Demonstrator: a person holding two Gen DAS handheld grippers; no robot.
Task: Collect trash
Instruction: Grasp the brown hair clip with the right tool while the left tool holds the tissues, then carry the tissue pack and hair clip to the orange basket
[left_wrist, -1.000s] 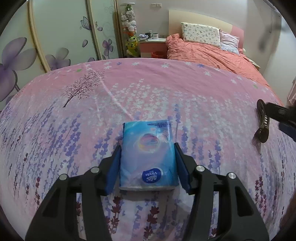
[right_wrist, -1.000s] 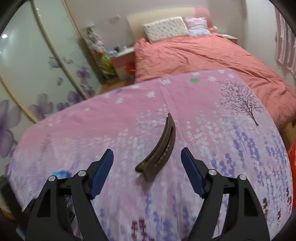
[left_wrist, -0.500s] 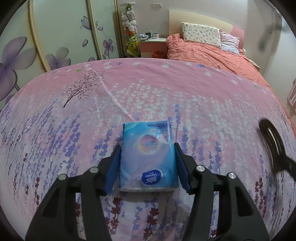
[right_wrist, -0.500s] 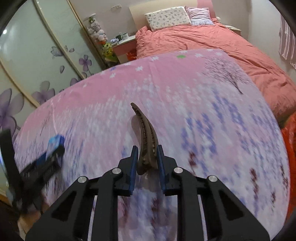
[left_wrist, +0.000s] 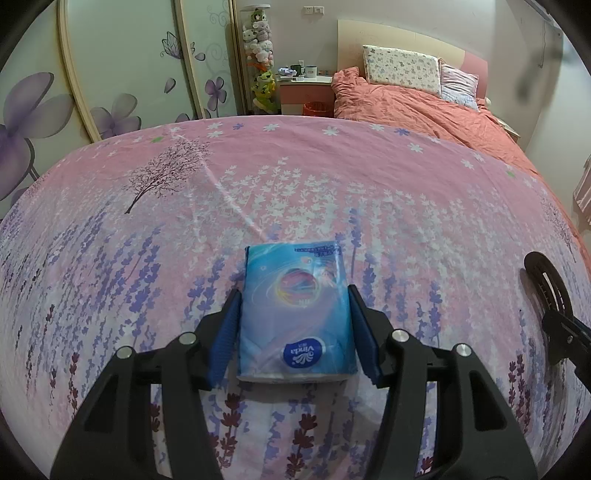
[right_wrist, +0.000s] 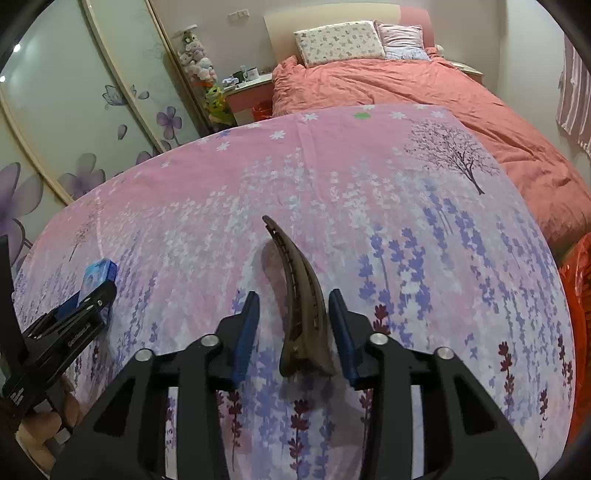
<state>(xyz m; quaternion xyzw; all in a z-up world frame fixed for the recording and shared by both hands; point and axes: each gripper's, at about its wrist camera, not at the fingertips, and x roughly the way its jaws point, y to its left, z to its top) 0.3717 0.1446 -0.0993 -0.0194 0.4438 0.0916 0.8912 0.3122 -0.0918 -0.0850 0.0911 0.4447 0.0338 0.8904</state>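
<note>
A blue tissue pack (left_wrist: 295, 310) lies on the pink flowered cloth (left_wrist: 295, 177). My left gripper (left_wrist: 293, 328) is shut on the pack, its blue pads pressed against both sides. A brown curved hair clip (right_wrist: 301, 306) lies on the cloth between the fingers of my right gripper (right_wrist: 293, 328), which is open, with a gap on the left side of the clip. The clip also shows in the left wrist view (left_wrist: 546, 291) at the far right. The left gripper with the pack shows at the left of the right wrist view (right_wrist: 74, 310).
A bed with a salmon quilt (right_wrist: 406, 85) and pillows (left_wrist: 402, 66) stands behind the cloth. A small red bin (left_wrist: 317, 109) sits by the nightstand (left_wrist: 303, 88). Something red (right_wrist: 576, 314) lies off the cloth's right edge. Wardrobe doors (left_wrist: 110, 66) stand at the left.
My right gripper, shut on the hair clip half a second ago, has opened, and the clip now rests on the cloth. My left gripper and the pack have not moved.
</note>
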